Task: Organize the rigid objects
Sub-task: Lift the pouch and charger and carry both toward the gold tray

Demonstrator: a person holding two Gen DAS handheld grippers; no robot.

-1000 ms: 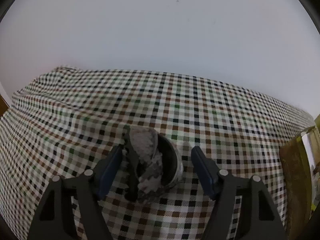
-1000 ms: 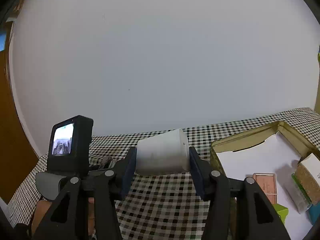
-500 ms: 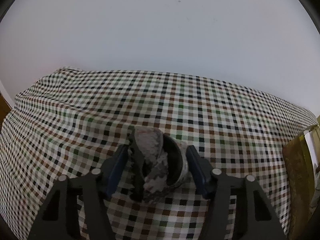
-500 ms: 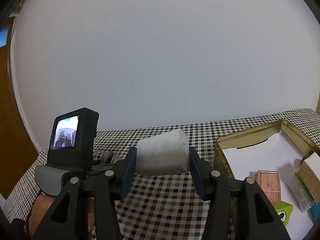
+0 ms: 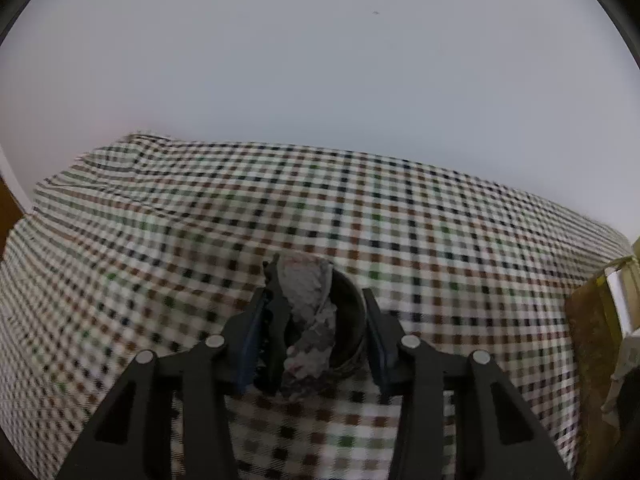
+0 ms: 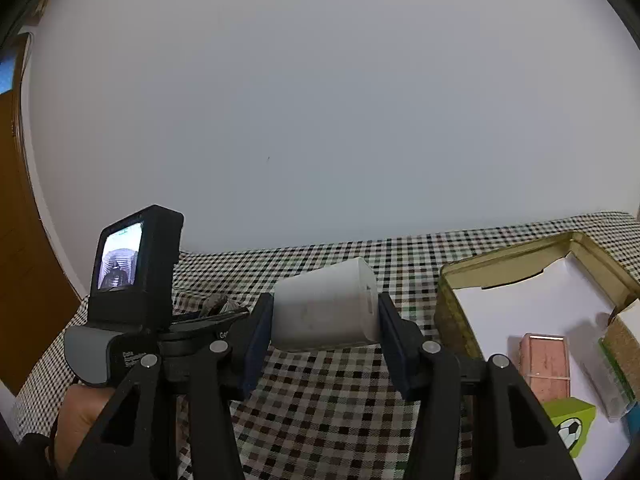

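My left gripper (image 5: 312,304) is shut on a dark round tin (image 5: 347,328) with a grey patterned hair claw clip (image 5: 306,312) lying against it, on the checked tablecloth (image 5: 440,248). My right gripper (image 6: 326,312) is shut on a white plastic cup (image 6: 326,312), held on its side above the cloth. The left gripper's body with its small screen (image 6: 120,260) shows at the left of the right wrist view, with the clip (image 6: 218,304) just visible beyond it.
An open gold-rimmed tin box (image 6: 500,264) stands at the right, lined white, holding a pink case (image 6: 546,362), a green football box (image 6: 570,428) and a cork-faced item (image 6: 628,340). Its edge shows in the left wrist view (image 5: 592,320). A white wall lies behind; a brown door (image 6: 24,264) at left.
My left gripper has closed from wide open onto the tin and clip. My right gripper keeps hold of the white cup and has shifted slightly.
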